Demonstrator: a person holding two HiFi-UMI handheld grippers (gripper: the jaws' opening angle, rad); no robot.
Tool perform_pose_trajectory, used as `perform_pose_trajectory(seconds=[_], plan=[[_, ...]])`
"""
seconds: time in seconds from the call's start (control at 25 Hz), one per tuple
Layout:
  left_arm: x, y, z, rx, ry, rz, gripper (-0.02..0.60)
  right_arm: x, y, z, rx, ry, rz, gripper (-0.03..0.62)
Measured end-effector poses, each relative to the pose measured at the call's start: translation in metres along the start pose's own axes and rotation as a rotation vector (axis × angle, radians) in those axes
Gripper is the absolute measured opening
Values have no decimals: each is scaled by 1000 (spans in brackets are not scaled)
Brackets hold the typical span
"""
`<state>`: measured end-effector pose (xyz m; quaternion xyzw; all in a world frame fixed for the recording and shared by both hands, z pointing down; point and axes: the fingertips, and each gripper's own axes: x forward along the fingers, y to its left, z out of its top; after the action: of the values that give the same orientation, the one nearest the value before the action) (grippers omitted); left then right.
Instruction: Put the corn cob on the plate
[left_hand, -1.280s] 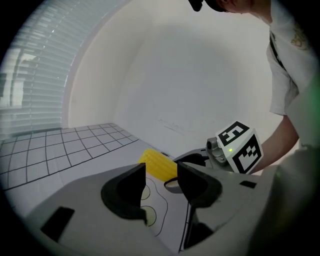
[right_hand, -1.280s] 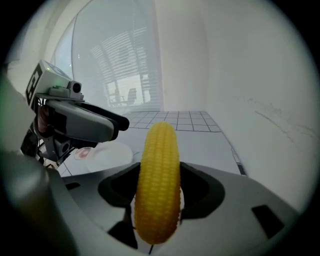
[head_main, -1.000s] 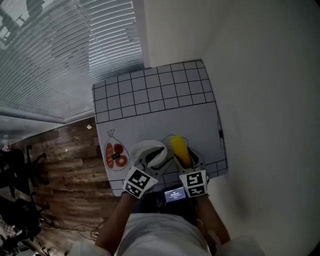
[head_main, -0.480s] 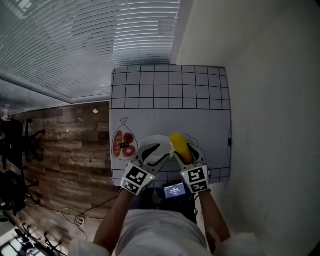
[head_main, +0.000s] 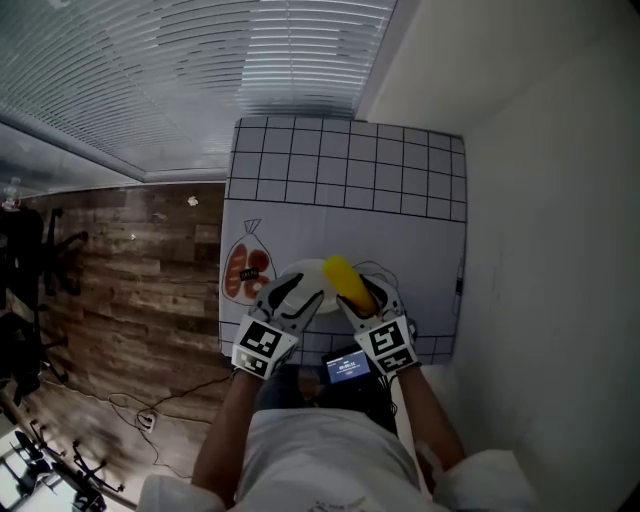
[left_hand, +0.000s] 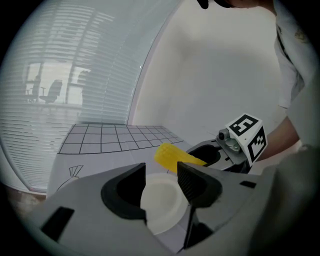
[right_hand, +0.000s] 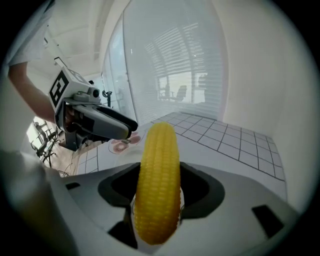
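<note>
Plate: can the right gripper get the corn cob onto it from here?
Probably yes. The right gripper holds the corn cob beside the plate. The left gripper sits over its near side, jaws apart, but bare plate shows between them.

Bumpy corn cob (right_hand: 156, 185), smooth matt plate (left_hand: 161, 202), wood-plank floor (head_main: 130, 290).

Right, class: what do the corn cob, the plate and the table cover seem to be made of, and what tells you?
Corn cob: possibly a moulded plastic model; uniform yellow with very regular kernel rows.
Plate: white, smooth and plain, likely plastic or ceramic; the look leaves that open.
Table cover: a thin flat sheet, paper or vinyl, with a printed black grid and drawings.
</note>
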<state>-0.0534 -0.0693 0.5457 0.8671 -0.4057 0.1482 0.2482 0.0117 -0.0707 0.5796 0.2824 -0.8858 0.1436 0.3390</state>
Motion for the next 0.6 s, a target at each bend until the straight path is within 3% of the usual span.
perform_pose_trajectory(seconds=[0.32, 0.6], plan=[[-6, 7, -17, -22, 57, 77, 193, 9, 13, 8, -137, -8, 114, 247], [-13, 16, -18, -41, 53, 129, 193, 22, 20, 4, -174, -14, 184, 247]])
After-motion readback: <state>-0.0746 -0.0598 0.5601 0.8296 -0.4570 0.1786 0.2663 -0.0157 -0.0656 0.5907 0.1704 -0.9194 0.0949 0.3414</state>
